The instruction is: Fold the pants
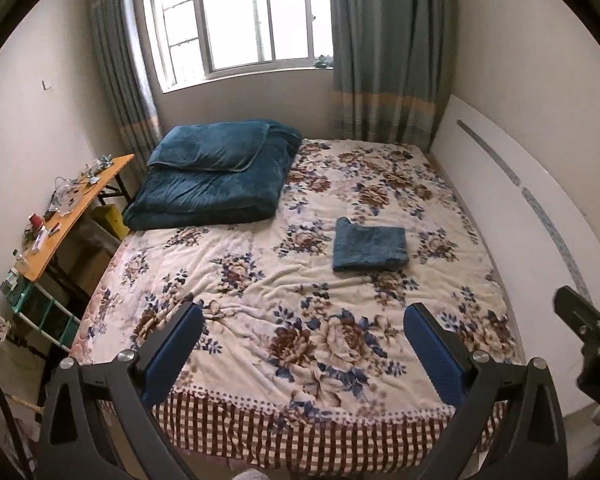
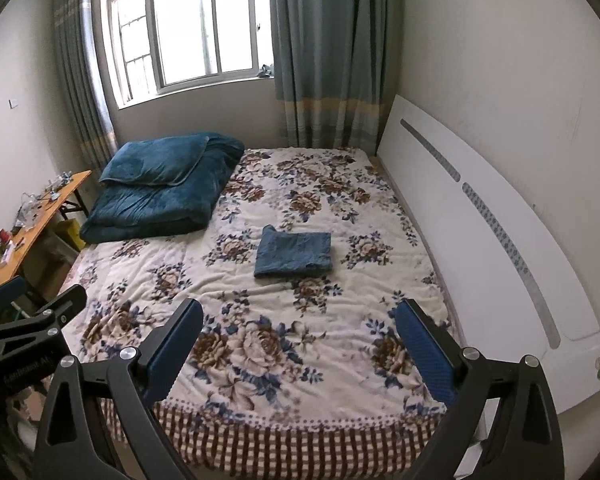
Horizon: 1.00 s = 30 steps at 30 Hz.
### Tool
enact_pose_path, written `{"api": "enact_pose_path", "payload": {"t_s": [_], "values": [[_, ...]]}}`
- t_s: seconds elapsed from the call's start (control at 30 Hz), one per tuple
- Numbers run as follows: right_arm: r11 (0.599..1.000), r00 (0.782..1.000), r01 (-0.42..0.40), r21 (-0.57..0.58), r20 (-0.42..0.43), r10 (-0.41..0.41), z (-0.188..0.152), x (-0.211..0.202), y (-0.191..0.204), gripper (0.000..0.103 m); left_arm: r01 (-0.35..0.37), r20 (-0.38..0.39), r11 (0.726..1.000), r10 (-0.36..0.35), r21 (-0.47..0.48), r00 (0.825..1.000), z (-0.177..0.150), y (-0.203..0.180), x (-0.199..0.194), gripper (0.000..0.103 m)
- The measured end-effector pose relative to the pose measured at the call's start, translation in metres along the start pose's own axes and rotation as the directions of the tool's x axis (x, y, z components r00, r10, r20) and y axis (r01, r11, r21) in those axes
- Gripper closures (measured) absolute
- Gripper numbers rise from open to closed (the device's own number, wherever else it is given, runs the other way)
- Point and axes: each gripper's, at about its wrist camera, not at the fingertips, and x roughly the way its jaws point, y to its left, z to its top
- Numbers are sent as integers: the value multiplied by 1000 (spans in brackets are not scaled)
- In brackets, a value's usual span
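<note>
The left gripper (image 1: pixel 304 320) hangs above the foot of the bed, its 2 blue-padded fingers (image 1: pixel 172 354) spread wide apart with nothing between them. The right gripper (image 2: pixel 298 318) is held the same way, fingers (image 2: pixel 424 348) wide apart and empty. In the left wrist view the right gripper shows at 4 o'clock near the frame edge; in the right wrist view the left gripper (image 2: pixel 4 300) shows at 9 o'clock.

Under both lies a floral blanket (image 1: pixel 260 288) with a brown checked border at 6 o'clock. The pants (image 2: pixel 294 255), blue-grey, lie folded into a neat rectangle on the blanket, at 12 o'clock from the right gripper and 1 o'clock from the left, well apart from both.

At 11 o'clock a folded teal quilt (image 1: pixel 216 176) rests on the far left corner of the bed, well apart from the pants. A white headboard (image 2: pixel 488 240) runs along 3 o'clock. A cluttered wooden table (image 1: pixel 72 208) stands at 9 o'clock beside the bed. At 12 o'clock a window (image 2: pixel 188 28) sits between grey-green curtains (image 2: pixel 328 52).
</note>
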Motion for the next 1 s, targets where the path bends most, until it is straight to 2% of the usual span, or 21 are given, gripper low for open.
{"api": "enact_pose_path", "payload": {"t_s": [0.27,0.43,0.67,1.0], "values": [[1000,999,4,-13,-37,-4,46,48,-9,4,-17,-42,1000,16,-14,999,36,-3,34,1],[1000,997,10,-13,-75,-11,62,74,-13,4,-25,-71,1000,24,-9,997,50,-7,52,1],[1000,990,-1,-10,-139,-1,72,108,-17,4,-27,-90,1000,25,-14,996,57,-6,64,0],[1000,986,-9,0,-164,9,62,116,-17,4,-10,-112,1000,8,-18,994,49,-17,73,1]]}}
